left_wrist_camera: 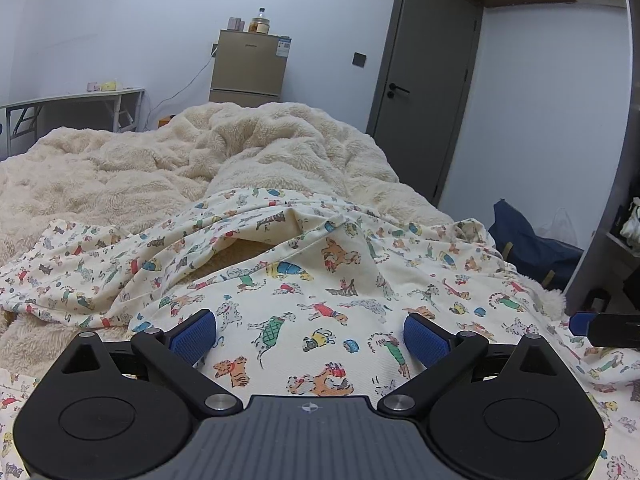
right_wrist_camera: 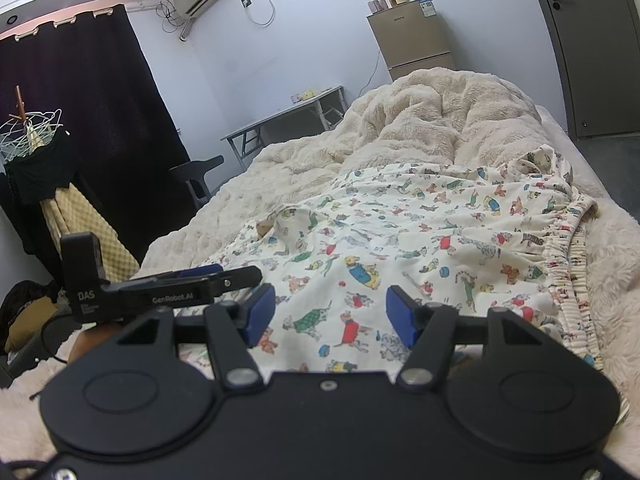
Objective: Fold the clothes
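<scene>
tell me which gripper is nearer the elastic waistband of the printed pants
Right. The right gripper hovers open beside the elastic waistband at its right; the left gripper sits further left, over mid-fabric.

Black tongs (left_wrist_camera: 308, 332), blue ribbed pads (left_wrist_camera: 424, 336), silver screws.

Support is a bed (right_wrist_camera: 560, 128), pale edge visible along the far right side. Directly on it: cream fleece blanket (left_wrist_camera: 120, 168) covering nearly the whole surface, bunched into a heap at the far end. On the blanket: dog-print garment (right_wrist_camera: 400, 248), spread out and wrinkled, elastic waistband toward the bed's right edge.
</scene>
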Demonstrator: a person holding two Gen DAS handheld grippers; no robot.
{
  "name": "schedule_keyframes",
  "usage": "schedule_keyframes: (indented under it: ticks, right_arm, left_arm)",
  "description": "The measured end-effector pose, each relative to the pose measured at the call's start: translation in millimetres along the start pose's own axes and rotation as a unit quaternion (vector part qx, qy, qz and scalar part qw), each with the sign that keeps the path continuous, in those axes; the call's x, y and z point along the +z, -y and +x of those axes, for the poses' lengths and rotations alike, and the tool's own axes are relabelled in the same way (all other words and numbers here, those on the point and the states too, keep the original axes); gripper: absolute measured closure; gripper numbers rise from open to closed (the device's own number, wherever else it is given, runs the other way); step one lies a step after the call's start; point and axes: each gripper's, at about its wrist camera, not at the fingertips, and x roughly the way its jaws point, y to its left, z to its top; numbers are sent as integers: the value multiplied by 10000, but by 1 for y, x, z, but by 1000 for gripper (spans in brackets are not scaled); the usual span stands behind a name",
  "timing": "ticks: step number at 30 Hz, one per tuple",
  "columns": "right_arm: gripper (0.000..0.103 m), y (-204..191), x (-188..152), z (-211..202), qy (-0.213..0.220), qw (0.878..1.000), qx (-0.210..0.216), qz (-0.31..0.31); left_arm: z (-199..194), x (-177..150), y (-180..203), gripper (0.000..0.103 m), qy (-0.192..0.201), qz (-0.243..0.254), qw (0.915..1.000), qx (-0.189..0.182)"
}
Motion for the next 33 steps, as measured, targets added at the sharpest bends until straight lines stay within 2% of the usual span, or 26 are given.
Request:
schedule_keyframes:
  ticks: [33]
  right_arm:
    - [43,-3,-1,-1,12,10000,18,-64]
  left_arm:
    - [0,-1,0,3,1,-56,10000,-23]
